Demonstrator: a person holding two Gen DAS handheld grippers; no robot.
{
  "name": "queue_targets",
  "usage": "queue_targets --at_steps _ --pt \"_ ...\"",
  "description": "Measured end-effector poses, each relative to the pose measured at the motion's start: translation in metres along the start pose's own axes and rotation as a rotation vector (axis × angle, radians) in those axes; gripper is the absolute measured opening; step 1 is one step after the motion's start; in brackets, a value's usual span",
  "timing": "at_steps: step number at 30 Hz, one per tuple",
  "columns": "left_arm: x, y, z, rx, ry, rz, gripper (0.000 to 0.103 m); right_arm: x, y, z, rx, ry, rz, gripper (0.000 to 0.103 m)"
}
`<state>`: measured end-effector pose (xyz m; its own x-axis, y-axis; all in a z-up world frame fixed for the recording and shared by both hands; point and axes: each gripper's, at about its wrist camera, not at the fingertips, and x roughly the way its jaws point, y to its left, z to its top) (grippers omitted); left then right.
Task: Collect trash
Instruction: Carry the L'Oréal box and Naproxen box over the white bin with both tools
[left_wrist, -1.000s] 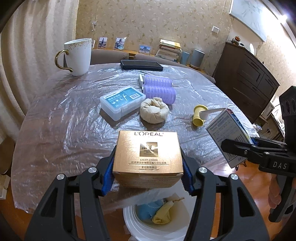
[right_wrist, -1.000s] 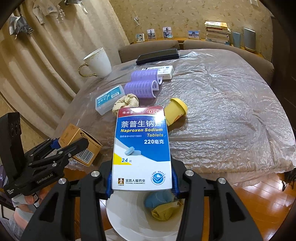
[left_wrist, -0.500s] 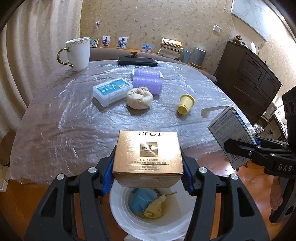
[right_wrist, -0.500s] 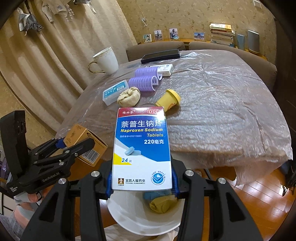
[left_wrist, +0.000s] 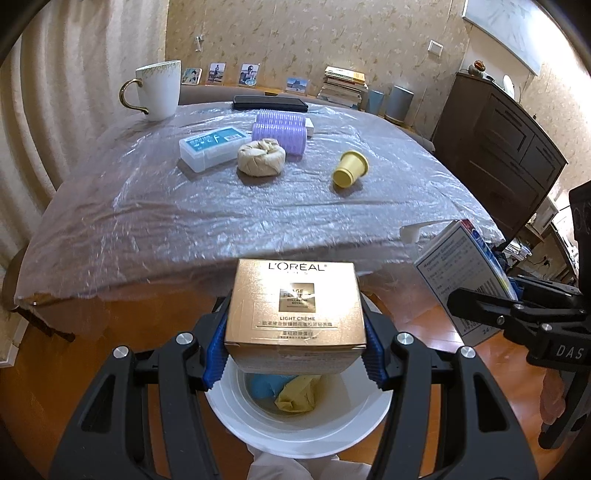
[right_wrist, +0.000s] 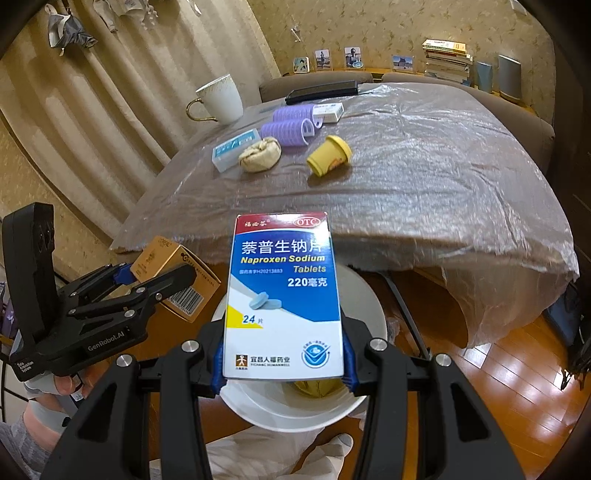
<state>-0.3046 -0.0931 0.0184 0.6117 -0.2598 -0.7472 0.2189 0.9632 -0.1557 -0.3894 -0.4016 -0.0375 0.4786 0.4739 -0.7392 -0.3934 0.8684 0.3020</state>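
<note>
My left gripper (left_wrist: 295, 354) is shut on a gold L'Oreal cream box (left_wrist: 295, 306) and holds it over a white trash bin (left_wrist: 295, 435) on the floor by the table's near edge. Blue and yellow trash lies in the bin. My right gripper (right_wrist: 282, 365) is shut on a blue and white Naproxen tablet box (right_wrist: 284, 291), also above the bin (right_wrist: 258, 410). Each gripper shows in the other's view, the right one (left_wrist: 517, 310) and the left one (right_wrist: 122, 291). A crumpled beige wad (left_wrist: 261, 157) and a tipped yellow cup (left_wrist: 350, 169) lie on the table.
The plastic-covered table (left_wrist: 184, 206) also holds a white mug (left_wrist: 159, 90), two purple hair rollers (left_wrist: 279, 129), a clear case with a blue label (left_wrist: 212, 146), a small white box and a black phone (left_wrist: 269, 103). A dark cabinet (left_wrist: 498, 147) stands at the right.
Both grippers have drawn back from the table with their boxes. The bin now sits more fully under them, and the table edge has receded.
</note>
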Motion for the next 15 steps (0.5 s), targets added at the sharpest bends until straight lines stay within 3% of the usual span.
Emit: queue_targets --at_steps 15 --pt "0.010 -0.010 -0.026 -0.003 0.048 0.037 0.059 0.012 -0.005 -0.028 -0.021 0.063 -0.003 0.045"
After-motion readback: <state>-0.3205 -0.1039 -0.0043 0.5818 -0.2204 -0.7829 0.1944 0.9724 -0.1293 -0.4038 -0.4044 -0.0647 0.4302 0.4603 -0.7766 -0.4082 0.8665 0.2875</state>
